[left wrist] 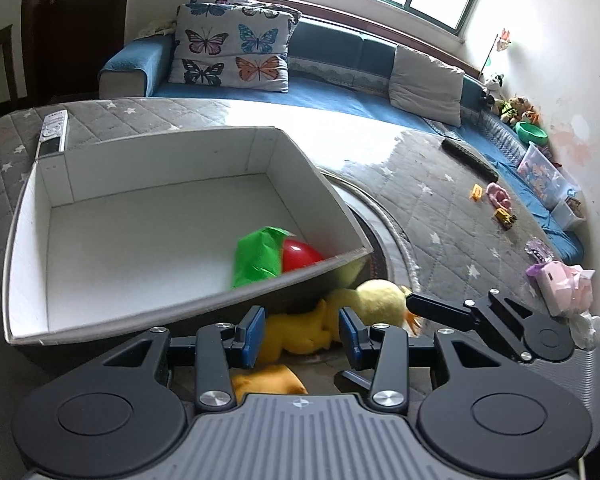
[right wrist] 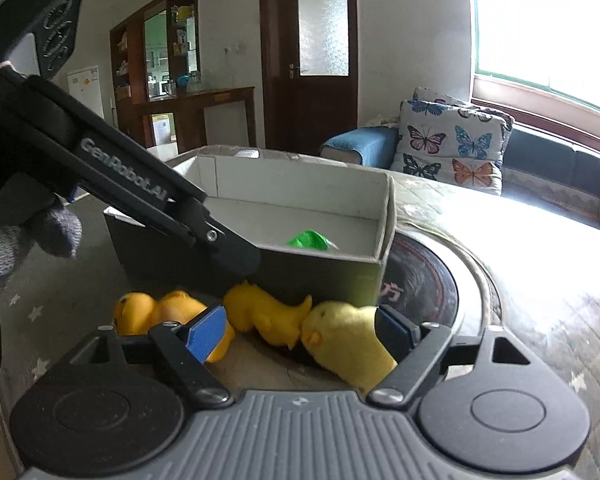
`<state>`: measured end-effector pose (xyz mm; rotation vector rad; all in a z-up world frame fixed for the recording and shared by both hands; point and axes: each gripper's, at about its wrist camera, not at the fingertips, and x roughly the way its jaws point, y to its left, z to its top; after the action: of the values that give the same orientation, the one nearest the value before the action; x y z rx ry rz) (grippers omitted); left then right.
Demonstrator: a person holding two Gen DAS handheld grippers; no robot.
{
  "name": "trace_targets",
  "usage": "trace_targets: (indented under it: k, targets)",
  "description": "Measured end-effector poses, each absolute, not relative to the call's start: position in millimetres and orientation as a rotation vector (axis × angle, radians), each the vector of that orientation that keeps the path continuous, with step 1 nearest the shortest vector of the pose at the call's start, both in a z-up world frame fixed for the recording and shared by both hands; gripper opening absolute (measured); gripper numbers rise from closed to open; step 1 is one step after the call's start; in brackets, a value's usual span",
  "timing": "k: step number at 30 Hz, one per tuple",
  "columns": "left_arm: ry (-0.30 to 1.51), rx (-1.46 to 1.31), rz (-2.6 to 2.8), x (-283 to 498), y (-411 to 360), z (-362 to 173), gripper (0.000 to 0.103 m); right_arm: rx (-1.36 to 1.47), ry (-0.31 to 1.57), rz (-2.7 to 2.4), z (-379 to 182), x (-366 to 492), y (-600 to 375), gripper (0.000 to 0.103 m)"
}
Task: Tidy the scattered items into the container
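- Right now both hand-held grippers crowd the same small spot, just outside the near wall of the white box (left wrist: pixel 100 216), where the yellow plush toys lie on the quilted desk (left wrist: pixel 440 208).
- Left hand-held gripper (left wrist: pixel 302 334): jaws part-way apart, astride the darker yellow plush (left wrist: pixel 296 330). From its own camera I cannot tell whether the blue pads press the toy or merely flank it, so a lift could come up with nothing.
- Right hand-held gripper (right wrist: pixel 300 330): released, jaws wide, with the pale duck plush (right wrist: pixel 348 336) lying against its right pad and the darker yellow plush (right wrist: pixel 264 312) just ahead between the fingers. Closing here could pinch both toys at once, or only a fold of fur.
- Collision looks the likeliest trouble. One finger of the left tool reaches across just ahead of the right one, touching or nearly touching the box wall above the toys. If both close or lift together, they may knock each other.
- That box looks light. A nudge against its near wall could slide it away or tip it, and the green packet (left wrist: pixel 258 256) and red ball (left wrist: pixel 300 256) already inside sit close to that wall.
- An orange plush (right wrist: pixel 156 312) lies left of the right tool, partly under its left finger; it could be dragged along or pushed under the box.
- Soft toys sag, so a shallow grip may slip while clearing the rim.
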<state>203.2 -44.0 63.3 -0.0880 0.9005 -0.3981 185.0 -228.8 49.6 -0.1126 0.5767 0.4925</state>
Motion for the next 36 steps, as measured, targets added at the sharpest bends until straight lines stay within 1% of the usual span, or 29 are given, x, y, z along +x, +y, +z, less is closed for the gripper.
trace_targets:
  k: [11, 20, 27, 29, 36]
  targets:
    - [0.921, -0.149, -0.435, 186, -55, 53, 0.044, -0.107, 0.594, 0.434, 40, 178, -249, 0.083]
    - [0.935, -0.180, -0.441, 192, -62, 49, 0.044, -0.138, 0.612, 0.436, 35, 202, -260, 0.084]
    - [0.945, -0.210, -0.423, 203, -59, 46, 0.044, -0.166, 0.650, 0.514, 28, 230, -260, 0.088]
    - [0.954, -0.212, -0.419, 205, -59, 43, 0.044, -0.171, 0.663, 0.536, 26, 238, -260, 0.090]
    - [0.971, -0.214, -0.417, 211, -61, 38, 0.044, -0.187, 0.705, 0.609, 20, 244, -255, 0.089]
